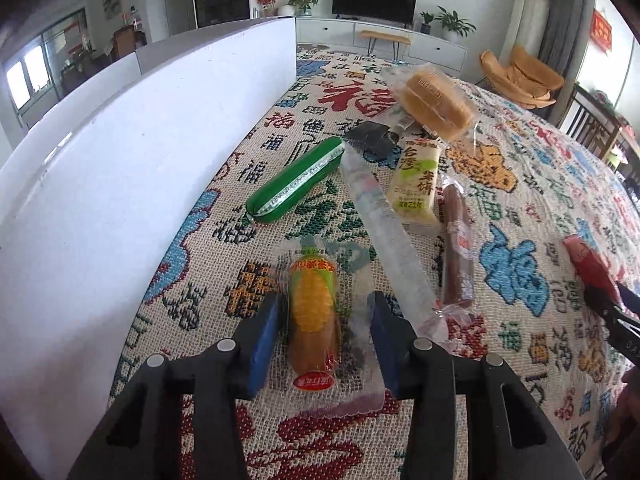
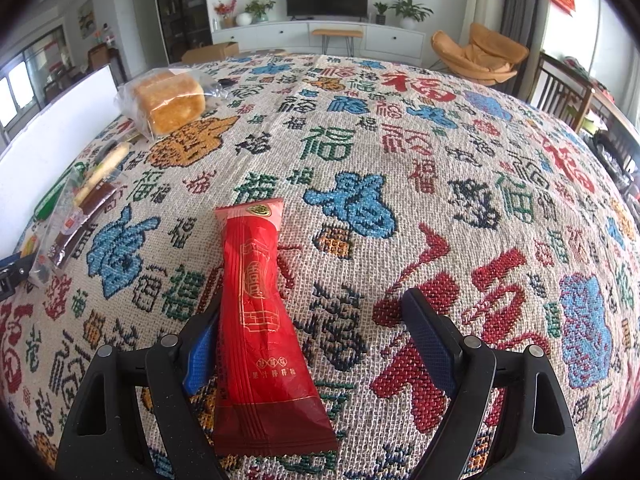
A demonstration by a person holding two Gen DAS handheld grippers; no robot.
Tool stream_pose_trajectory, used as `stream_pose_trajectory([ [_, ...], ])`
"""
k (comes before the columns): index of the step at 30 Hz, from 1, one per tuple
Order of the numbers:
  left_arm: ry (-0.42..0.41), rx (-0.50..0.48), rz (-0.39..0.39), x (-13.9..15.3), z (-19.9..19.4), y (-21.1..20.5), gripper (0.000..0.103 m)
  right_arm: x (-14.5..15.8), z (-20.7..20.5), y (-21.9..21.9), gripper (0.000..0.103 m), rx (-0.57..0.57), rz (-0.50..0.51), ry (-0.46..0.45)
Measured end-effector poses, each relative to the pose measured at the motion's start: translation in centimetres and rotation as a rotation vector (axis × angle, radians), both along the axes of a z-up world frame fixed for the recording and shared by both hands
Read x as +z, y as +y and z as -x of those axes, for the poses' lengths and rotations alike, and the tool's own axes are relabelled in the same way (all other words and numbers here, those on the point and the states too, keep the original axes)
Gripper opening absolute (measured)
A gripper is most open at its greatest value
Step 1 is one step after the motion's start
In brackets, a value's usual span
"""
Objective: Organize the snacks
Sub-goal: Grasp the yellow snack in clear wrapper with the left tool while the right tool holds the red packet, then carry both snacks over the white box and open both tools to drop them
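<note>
A corn sausage in a clear wrapper lies on the patterned tablecloth, between the blue pads of my left gripper. A thin gap shows on each side of the sausage, so the jaws stand open around it. My right gripper is wide open over a red stick packet, which lies along its left pad and well apart from the right one. In the left wrist view the right gripper and the red packet show at the right edge.
A tall white box wall runs along the left. Beyond the corn sausage lie a green sausage, a long clear tube packet, a rice cracker packet, a brown sausage and wrapped bread.
</note>
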State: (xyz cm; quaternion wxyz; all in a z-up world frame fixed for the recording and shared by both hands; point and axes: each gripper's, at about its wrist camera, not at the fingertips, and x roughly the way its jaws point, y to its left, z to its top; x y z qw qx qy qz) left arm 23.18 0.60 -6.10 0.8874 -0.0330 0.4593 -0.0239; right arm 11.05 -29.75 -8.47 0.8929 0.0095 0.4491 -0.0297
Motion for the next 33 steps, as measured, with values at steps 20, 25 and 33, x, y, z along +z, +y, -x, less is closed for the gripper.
stream_pose_trajectory([
  [20, -0.005, -0.005, 0.179, -0.1, 1.5, 1.5, 0.047, 0.0, 0.1, 0.0, 0.086, 0.0, 0.0, 0.0],
  [25, -0.01, -0.051, 0.152, -0.4, 1.3, 0.5, 0.022, 0.0, 0.0, 0.0, 0.086, 0.0, 0.0, 0.0],
  [33, -0.116, -0.043, 0.333, 1.8, 3.3, 3.1, 0.021, 0.6, 0.1, -1.4, 0.086, 0.019, -0.118, 0.013],
])
